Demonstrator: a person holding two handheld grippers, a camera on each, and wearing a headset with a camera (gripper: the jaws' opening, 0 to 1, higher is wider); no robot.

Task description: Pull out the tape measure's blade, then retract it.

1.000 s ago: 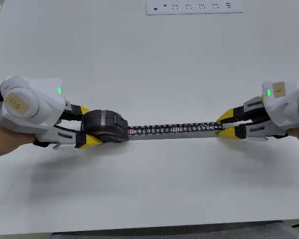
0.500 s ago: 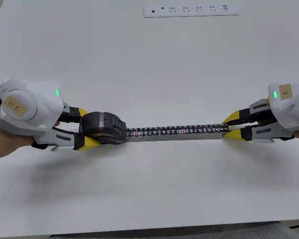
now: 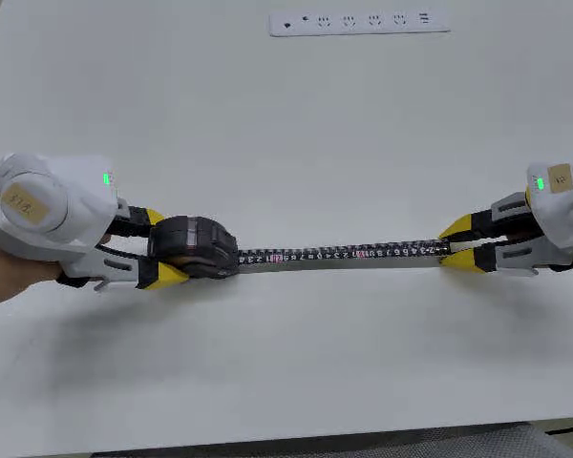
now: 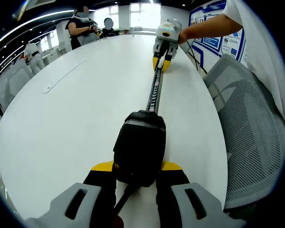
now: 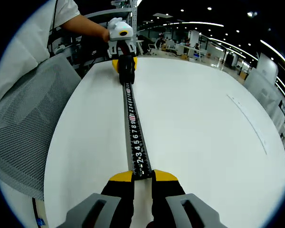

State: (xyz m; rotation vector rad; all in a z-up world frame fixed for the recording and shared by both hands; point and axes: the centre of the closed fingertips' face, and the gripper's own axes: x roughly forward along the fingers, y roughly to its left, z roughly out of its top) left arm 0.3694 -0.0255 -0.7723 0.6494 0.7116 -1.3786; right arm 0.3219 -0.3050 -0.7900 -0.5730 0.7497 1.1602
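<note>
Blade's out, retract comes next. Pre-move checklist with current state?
1. Left gripper shut on the tape measure case: ok.
2. Right gripper shut on the blade at its end: ok.
3. Blade runs straight from case to right gripper, no visible kink or twist: ok.
4. Nothing lies along the blade's line back to the case: ok. The power strip sits at the far side of the table, well apart.
5. Blade lock released on the case: cannot tell.
</note>
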